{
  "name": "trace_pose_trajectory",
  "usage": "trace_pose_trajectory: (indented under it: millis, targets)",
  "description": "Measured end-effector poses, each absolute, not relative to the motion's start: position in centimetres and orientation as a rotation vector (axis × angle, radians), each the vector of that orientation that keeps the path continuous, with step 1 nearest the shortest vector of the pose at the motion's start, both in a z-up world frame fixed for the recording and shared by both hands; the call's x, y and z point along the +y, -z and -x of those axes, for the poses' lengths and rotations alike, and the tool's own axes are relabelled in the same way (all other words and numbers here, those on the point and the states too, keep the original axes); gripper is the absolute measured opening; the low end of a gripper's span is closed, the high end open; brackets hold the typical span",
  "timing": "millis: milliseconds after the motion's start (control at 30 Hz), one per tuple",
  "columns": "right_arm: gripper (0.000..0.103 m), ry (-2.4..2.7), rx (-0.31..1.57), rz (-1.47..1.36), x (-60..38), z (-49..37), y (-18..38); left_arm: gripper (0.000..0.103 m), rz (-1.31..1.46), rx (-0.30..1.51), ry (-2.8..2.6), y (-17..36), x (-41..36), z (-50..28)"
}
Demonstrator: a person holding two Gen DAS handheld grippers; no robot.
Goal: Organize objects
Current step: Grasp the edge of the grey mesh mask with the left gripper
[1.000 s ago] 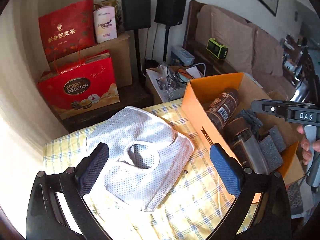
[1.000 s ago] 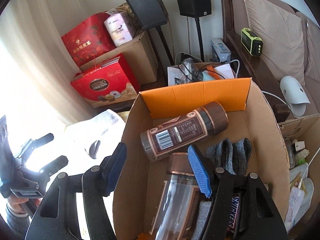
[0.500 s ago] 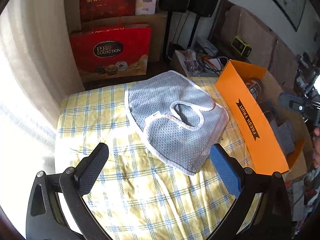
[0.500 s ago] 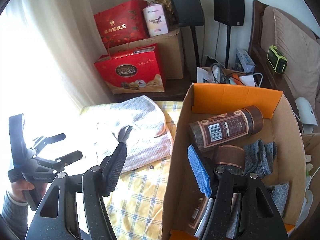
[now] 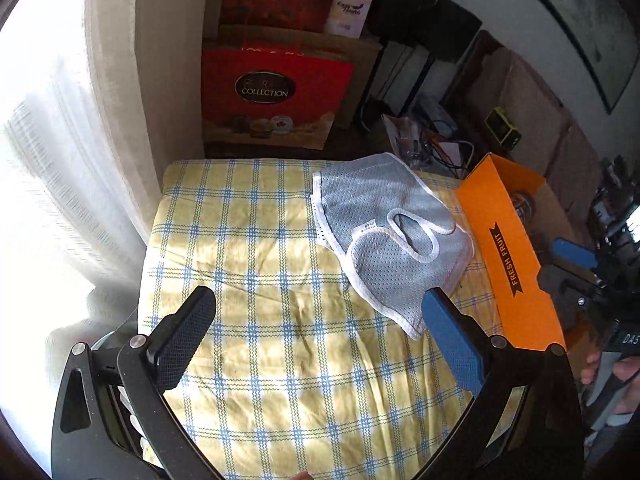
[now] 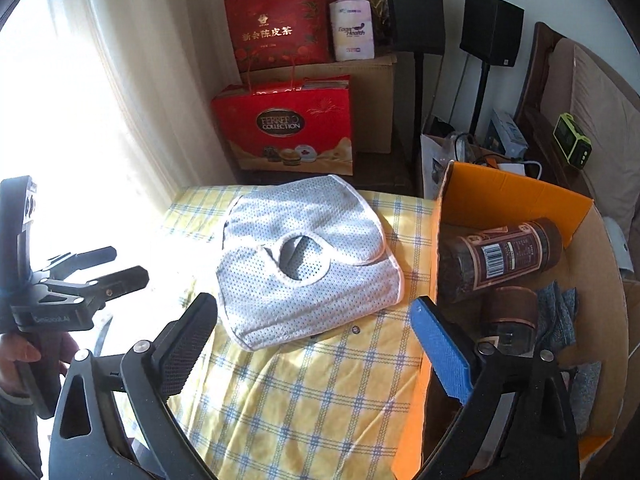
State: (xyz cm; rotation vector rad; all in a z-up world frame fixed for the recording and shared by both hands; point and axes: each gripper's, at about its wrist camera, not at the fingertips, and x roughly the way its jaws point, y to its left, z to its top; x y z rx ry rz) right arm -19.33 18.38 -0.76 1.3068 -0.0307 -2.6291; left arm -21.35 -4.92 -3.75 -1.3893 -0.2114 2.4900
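A grey mesh garment (image 5: 384,240) (image 6: 304,256) lies folded on the yellow checked tablecloth (image 5: 260,280) (image 6: 320,392). To its right stands the orange cardboard box (image 5: 508,248) (image 6: 508,204), holding a brown jar (image 6: 504,252) on its side, a second jar (image 6: 508,312) and grey cloths (image 6: 556,316). My left gripper (image 5: 316,312) (image 6: 100,268) hangs open over bare cloth, left of the garment. My right gripper (image 6: 316,320) (image 5: 576,264) hovers over the garment's near edge by the box wall. Its jaws are opening with nothing between them.
Behind the table stand red gift bags (image 6: 284,128), a brown carton (image 6: 372,92) and two black speakers on stands (image 6: 416,12). A bright curtain (image 6: 80,100) runs along the left. A sofa (image 6: 592,92) and a bag of cables (image 6: 460,152) lie at the right.
Both grippers have swung left, away from the box and over the checked cloth. The right gripper's jaws have spread much wider. The left gripper's jaws stay open.
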Motion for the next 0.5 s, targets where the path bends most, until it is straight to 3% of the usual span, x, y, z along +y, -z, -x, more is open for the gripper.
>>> trace_pose_trajectory:
  millis: [500]
  targets:
    - [0.103, 2.589, 0.022, -1.377, 14.1, 18.6, 6.3, 0.103, 1.475, -0.376, -2.447, 7.4, -5.5, 23.1]
